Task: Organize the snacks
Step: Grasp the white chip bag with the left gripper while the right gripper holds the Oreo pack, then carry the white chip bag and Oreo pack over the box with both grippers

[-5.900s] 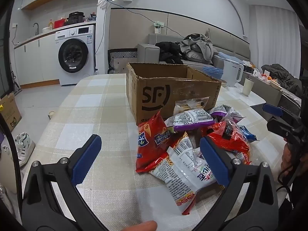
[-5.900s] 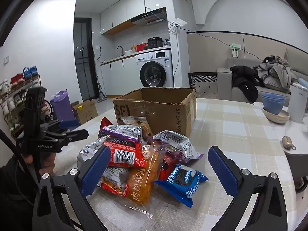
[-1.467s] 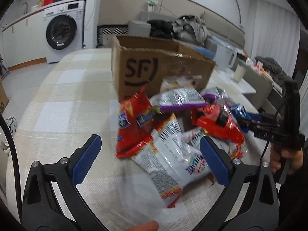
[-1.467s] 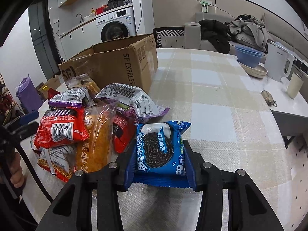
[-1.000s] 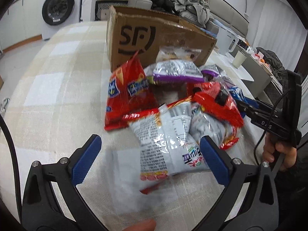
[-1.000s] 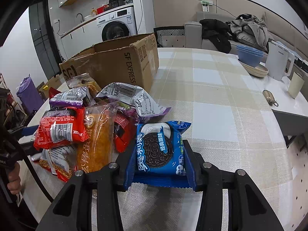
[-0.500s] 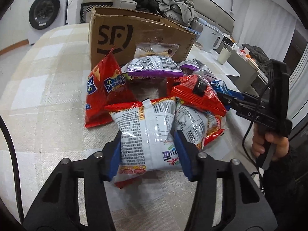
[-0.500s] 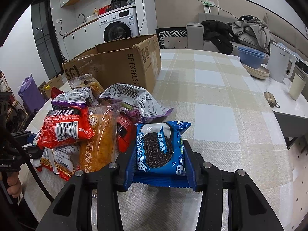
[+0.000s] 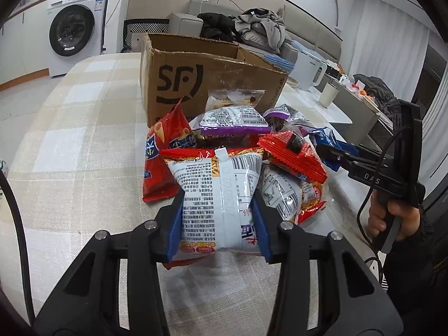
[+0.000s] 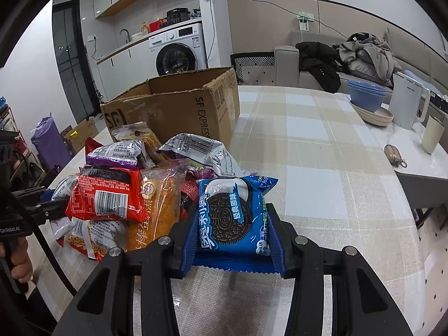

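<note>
the left gripper (image 9: 217,225) was wide open a moment ago. now its blue pads are clamped on both sides of a puffy white and red snack bag with black writing (image 9: 217,196), at the near edge of the heap. the bag looks a little lifted at the front.

the right gripper (image 10: 232,240) has not changed. it is still squeezed tight on a blue cookie packet with a dark round cookie picture (image 10: 231,218), just beside the pile of snack bags (image 10: 126,184) on the checked cloth table (image 10: 308,151).

so both hands now hold one snack each. the open brown cardboard box (image 9: 204,81) stands right behind the pile. i think both snacks can go in there next.
</note>
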`<state>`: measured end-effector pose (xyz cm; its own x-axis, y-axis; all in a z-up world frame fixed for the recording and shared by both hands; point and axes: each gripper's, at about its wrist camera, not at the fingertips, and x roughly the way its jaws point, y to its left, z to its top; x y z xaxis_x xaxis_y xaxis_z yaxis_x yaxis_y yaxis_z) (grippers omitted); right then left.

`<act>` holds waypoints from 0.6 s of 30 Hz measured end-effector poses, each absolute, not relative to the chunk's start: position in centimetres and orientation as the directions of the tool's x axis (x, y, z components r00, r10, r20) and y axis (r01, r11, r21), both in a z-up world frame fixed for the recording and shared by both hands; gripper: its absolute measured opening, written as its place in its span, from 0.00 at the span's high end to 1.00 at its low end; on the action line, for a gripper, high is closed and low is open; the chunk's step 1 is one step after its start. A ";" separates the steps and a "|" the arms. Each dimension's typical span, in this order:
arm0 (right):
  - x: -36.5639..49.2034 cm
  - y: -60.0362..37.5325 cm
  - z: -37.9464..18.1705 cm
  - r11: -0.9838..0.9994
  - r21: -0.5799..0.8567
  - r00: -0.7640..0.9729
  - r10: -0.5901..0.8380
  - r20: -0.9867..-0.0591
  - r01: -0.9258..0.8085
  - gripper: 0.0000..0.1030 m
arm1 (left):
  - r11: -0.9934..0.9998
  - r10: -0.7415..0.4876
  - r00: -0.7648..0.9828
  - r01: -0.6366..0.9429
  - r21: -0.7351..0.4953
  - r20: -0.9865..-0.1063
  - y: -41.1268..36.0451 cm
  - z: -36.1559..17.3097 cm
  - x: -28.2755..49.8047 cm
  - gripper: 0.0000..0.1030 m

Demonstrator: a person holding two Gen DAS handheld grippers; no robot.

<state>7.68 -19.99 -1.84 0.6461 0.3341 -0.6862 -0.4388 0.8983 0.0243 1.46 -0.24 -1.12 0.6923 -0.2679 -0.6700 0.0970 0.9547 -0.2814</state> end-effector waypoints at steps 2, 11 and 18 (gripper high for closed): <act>7.7 -20.1 -1.8 0.900 0.022 0.647 0.329 -0.688 -0.434 0.56 | 0.956 -0.260 0.702 0.090 -0.280 -0.663 0.1 -0.8 1.2 0.61; 7.1 -21.0 -0.4 0.912 0.044 0.692 0.340 -0.637 -0.408 0.56 | 0.951 -0.250 0.755 0.076 -0.299 -0.606 2.8 1.6 -0.9 0.61; 6.3 -20.7 1.0 0.901 0.051 0.716 0.375 -0.588 -0.430 0.56 | 0.954 -0.242 0.782 0.082 -0.290 -0.575 2.7 3.1 -2.0 0.61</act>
<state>6.29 -20.69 1.05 0.7163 0.3751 -0.5884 -0.4300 0.9014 0.0511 -2.02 2.73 3.11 0.7817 -0.2419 -0.5748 0.0821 0.9536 -0.2897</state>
